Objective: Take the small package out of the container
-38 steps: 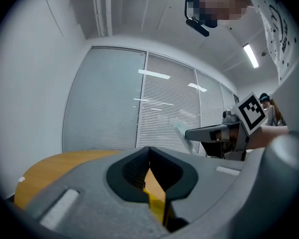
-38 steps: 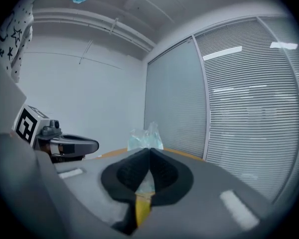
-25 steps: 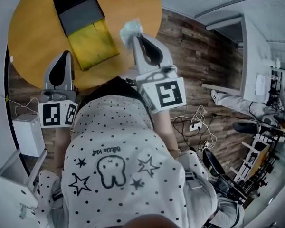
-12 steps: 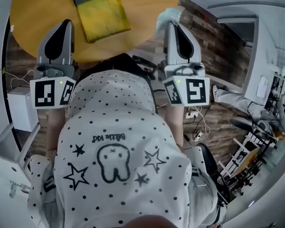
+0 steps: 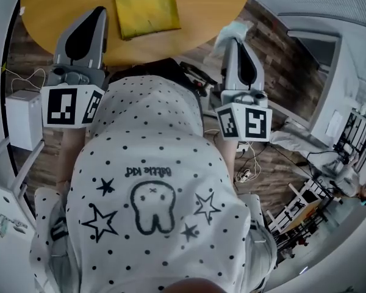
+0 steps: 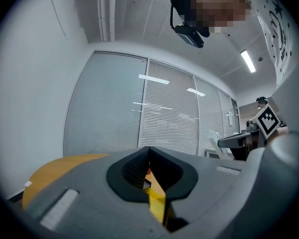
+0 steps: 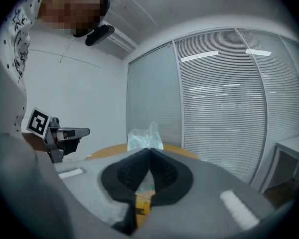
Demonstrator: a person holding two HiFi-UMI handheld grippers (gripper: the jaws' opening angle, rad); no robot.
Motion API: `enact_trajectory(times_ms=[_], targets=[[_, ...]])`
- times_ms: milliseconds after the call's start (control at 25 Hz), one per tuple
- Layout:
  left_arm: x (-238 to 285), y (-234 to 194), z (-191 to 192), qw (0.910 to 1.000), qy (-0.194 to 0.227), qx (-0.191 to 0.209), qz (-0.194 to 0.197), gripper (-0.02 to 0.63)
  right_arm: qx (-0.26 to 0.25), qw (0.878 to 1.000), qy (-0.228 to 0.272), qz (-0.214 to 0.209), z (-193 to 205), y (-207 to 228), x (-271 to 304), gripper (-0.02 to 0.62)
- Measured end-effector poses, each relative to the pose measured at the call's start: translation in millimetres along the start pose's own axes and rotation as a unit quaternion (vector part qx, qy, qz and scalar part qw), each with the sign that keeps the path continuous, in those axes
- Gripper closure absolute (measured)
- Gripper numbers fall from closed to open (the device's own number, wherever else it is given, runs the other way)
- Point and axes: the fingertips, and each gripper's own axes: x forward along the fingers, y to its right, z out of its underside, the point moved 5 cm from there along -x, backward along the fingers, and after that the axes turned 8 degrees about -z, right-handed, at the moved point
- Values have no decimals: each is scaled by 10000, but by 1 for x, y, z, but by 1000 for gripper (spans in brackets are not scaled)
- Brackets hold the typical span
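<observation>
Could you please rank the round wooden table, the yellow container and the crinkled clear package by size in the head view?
1. round wooden table.
2. yellow container, cropped by the frame's top.
3. crinkled clear package, smallest.

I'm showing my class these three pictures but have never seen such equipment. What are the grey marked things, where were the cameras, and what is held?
Someone in a dotted shirt holds a two-jaw gripper in each hand. The top-down picture comes from a camera on their head; the other two come from cameras riding on the grippers. On the round wooden table lies the partly seen yellow container. The left gripper is shut and empty. The right gripper is shut on the small package, a crumpled clear bag.
</observation>
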Motion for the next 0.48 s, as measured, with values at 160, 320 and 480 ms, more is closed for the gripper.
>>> enact_trajectory(times_ms=[160,320,480], targets=[[-4,-1,5,10000,-54,14,-54,596,10,10000,-54,51,7,1,-5,591],[-4,1,9,9996,-143,254,-32,597,87,9999,-135,26,15,0,-5,591],[2,6,10,9987,-194,453,95,597,118,9998,-123,-42,16,-3,1,591]])
